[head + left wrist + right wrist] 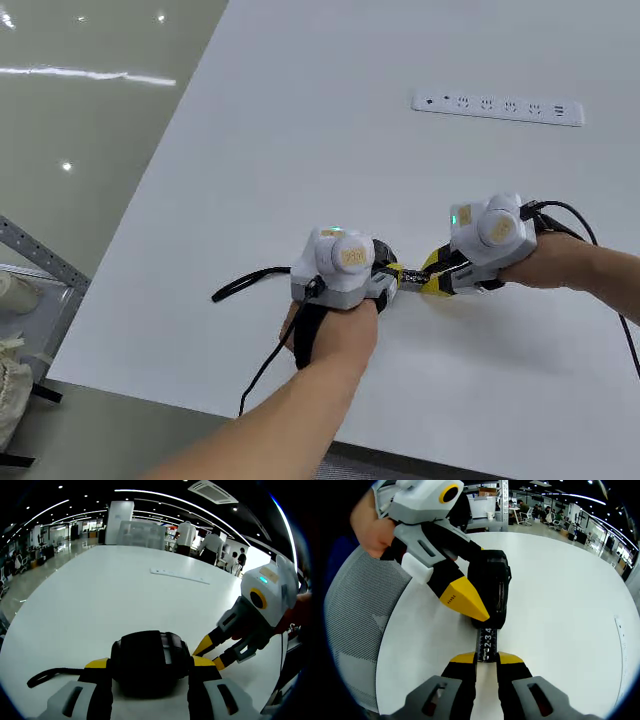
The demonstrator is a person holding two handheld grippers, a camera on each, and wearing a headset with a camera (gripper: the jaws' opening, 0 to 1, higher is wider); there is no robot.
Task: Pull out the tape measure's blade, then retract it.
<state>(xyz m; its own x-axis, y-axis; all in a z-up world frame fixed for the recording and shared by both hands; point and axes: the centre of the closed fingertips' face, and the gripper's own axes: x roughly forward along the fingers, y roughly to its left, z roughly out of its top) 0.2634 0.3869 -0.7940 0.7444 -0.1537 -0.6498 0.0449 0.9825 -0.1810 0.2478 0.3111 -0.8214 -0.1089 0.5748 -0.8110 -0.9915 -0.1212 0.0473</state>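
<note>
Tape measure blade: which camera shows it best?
Right gripper view: the numbered blade lies close, numerals readable. Head view shows a tiny strip; in the left gripper view the black tape-measure case hides it.

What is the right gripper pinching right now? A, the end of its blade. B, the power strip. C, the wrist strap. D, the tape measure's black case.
A: the right gripper is shut on the numbered blade just outside the case, which the left gripper clamps.

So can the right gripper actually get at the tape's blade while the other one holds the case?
Yes, it seems so: the right gripper is pinching the blade now. The left gripper clamps the case by its sides, leaving the mouth free.
</note>
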